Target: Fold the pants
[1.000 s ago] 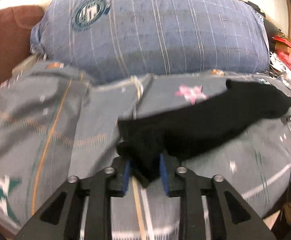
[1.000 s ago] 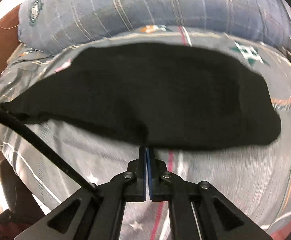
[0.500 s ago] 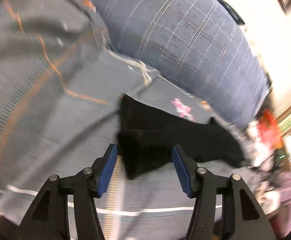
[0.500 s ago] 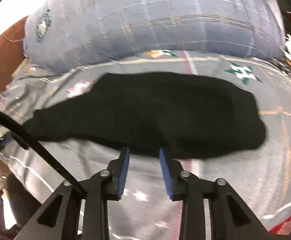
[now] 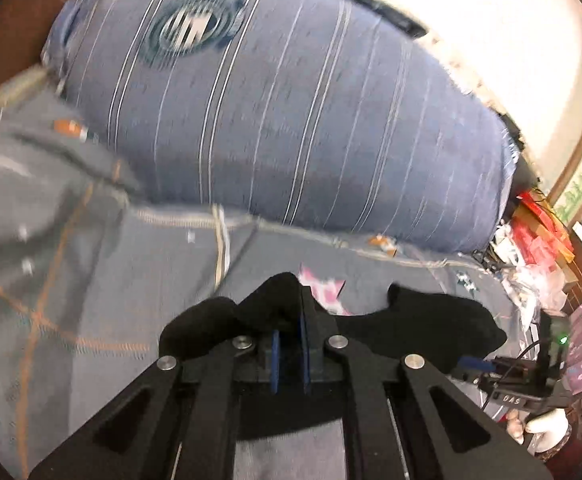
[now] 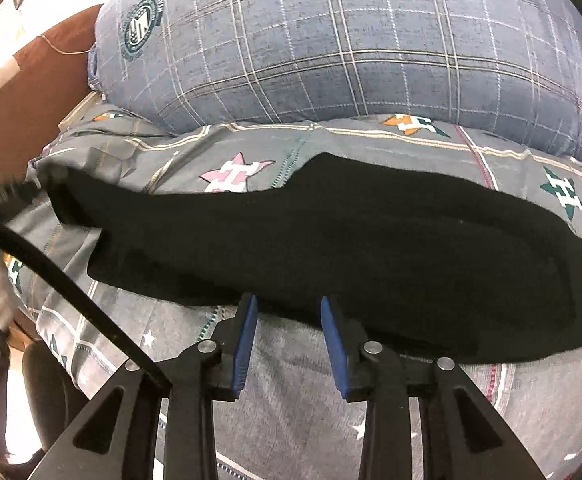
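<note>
- Now that the left tool (image 5: pixel 289 354) has snapped shut on a bunched end of the black pants (image 6: pixel 351 248), lifting it off the bed (image 6: pixel 291 420), a fold looks underway.
- Right tool (image 6: pixel 289 338), clamped a second ago, stands half-open, empty, at the near hem.

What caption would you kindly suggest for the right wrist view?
Open right tongs poised at the near edge of black pants lying flat on a star-patterned bedsheet, plaid pillow behind.

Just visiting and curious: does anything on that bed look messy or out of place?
The black pants lie unevenly: one end is bunched up in the left gripper, not flat. Clutter is piled beside the bed.
</note>
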A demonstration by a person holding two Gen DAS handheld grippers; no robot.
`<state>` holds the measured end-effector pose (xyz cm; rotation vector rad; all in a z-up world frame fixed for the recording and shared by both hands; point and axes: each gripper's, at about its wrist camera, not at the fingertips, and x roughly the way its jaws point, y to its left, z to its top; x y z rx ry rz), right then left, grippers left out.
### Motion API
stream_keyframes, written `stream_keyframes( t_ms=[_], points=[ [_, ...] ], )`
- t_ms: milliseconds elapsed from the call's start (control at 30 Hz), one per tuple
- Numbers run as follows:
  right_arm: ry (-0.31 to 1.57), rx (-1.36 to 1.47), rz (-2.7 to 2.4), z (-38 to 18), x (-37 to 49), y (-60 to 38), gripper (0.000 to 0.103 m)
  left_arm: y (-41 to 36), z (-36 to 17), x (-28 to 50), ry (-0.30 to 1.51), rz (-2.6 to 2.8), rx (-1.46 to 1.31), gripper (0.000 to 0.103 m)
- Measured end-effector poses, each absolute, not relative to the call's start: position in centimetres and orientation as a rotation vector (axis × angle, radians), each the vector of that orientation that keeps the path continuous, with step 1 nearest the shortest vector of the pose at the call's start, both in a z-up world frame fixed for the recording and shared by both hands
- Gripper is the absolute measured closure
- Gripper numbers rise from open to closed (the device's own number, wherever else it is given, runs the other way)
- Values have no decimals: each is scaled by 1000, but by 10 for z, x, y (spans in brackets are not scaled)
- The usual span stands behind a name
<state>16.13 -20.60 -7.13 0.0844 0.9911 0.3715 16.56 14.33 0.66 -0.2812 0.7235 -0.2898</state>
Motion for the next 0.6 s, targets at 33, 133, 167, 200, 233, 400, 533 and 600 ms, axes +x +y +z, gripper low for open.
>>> stream_keyframes(
  t_ms=[33,133,167,200,233,400,533,600],
  points=[
    [993,89,368,-72,161,-208,67,146,6,159,715,-284,-260,93],
    [1008,109,364,-76,156,-218,67,154,-25,142,772,-225,-183,89],
    [1016,106,362,-80,154,-220,67,156,-41,137,820,-199,-160,89],
    [1021,103,361,-81,155,-222,67,159,-59,133,876,-178,-144,89],
    [1032,98,359,-84,155,-223,67,167,-84,124,962,-142,-135,89],
    [1067,112,346,-93,161,-226,64,206,-106,86,1021,-89,-232,88],
    [1055,129,357,-89,167,-218,57,222,-78,83,922,-89,-322,68],
    [1059,135,366,-90,171,-209,57,218,-67,93,886,-110,-348,52]
  ],
)
